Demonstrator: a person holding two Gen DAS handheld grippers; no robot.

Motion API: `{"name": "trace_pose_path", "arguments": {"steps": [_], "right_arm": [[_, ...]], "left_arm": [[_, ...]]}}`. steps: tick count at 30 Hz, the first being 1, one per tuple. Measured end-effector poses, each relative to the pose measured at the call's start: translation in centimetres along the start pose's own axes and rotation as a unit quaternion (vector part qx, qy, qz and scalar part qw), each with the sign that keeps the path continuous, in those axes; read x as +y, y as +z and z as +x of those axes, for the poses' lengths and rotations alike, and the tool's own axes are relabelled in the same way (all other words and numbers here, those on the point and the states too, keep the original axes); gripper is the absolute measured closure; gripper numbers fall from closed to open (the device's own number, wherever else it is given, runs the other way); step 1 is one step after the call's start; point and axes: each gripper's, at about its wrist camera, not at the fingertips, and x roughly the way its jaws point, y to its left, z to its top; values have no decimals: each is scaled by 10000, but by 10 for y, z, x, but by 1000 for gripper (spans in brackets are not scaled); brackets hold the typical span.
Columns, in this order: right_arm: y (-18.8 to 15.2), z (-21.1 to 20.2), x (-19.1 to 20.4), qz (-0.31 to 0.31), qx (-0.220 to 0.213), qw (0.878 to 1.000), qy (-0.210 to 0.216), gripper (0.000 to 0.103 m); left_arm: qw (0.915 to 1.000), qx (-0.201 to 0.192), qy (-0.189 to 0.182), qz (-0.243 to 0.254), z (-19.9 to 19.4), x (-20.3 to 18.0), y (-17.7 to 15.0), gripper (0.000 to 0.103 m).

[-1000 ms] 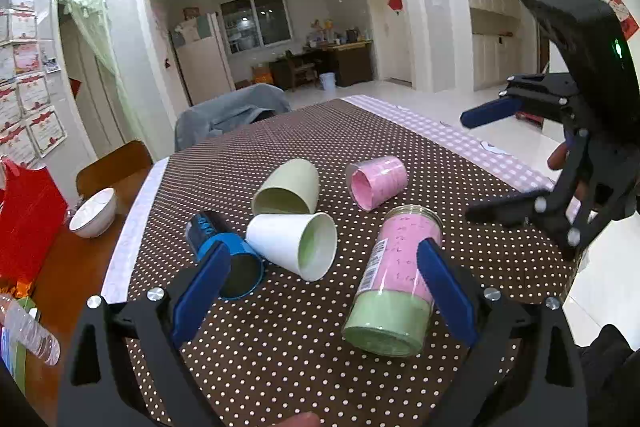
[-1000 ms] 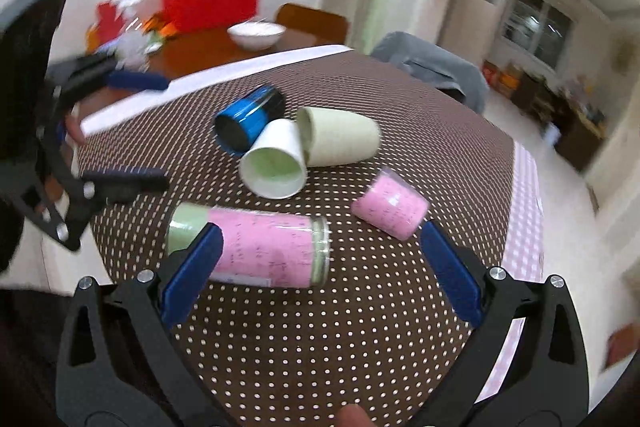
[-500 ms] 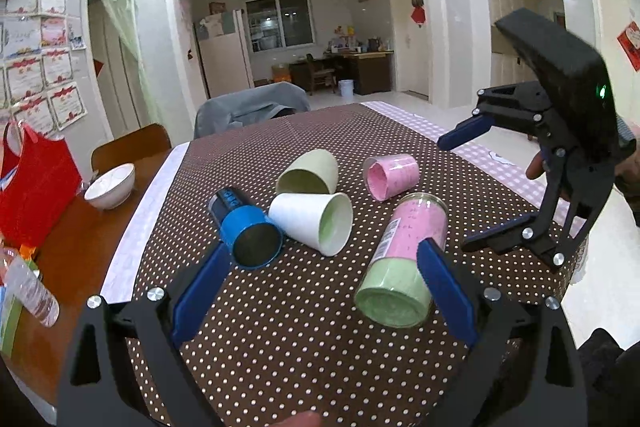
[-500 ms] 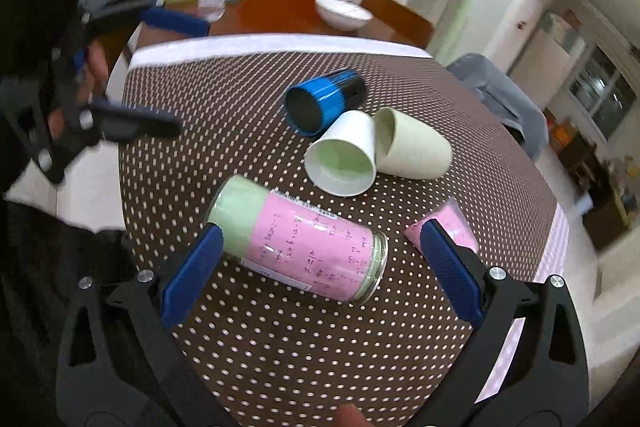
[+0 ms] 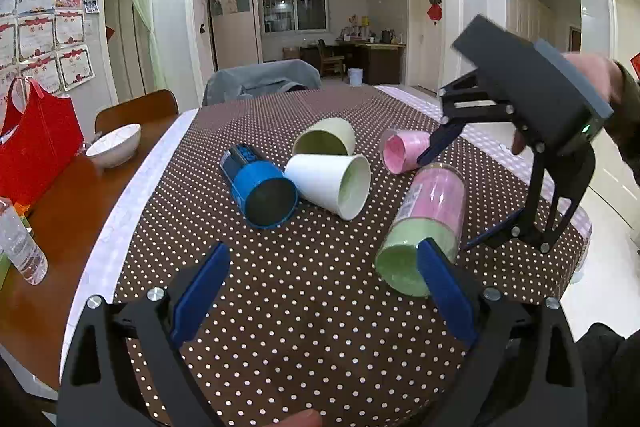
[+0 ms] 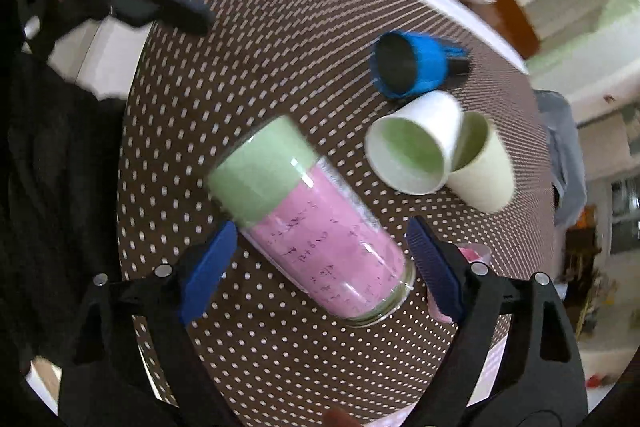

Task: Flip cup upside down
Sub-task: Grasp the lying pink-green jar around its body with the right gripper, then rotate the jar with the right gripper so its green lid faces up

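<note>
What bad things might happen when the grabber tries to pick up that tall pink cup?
The tall pink cup lies on its side, so it may roll away if one finger of the open right gripper touches it first. The white cup, the pale green cup and the blue cup lie close by; a rolling cup may bump them. It looks smooth, so it may slip.

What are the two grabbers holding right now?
Nothing. The right gripper is open around the pink tumbler lying on the table, not gripping. The left gripper is open and empty.
</note>
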Motion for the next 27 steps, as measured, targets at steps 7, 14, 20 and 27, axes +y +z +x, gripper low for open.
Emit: {"name": "trace_pose_path", "arguments": {"steps": [7, 14, 20, 27], "right_arm": [[18, 26, -8, -359, 441, 9972, 487, 23], [30, 39, -10, -380, 791, 9935, 730, 26], [38, 51, -9, -411, 1027, 9916, 670, 26], [37, 45, -26, 355, 555, 9955, 685, 28]], "left_arm": [[9999, 57, -56, -72, 6, 4, -7, 10], [9998, 103, -98, -111, 10, 5, -13, 10], [9998, 85, -126, -121, 13, 5, -12, 10], [9999, 87, -118, -88, 11, 1, -10, 10]]}}
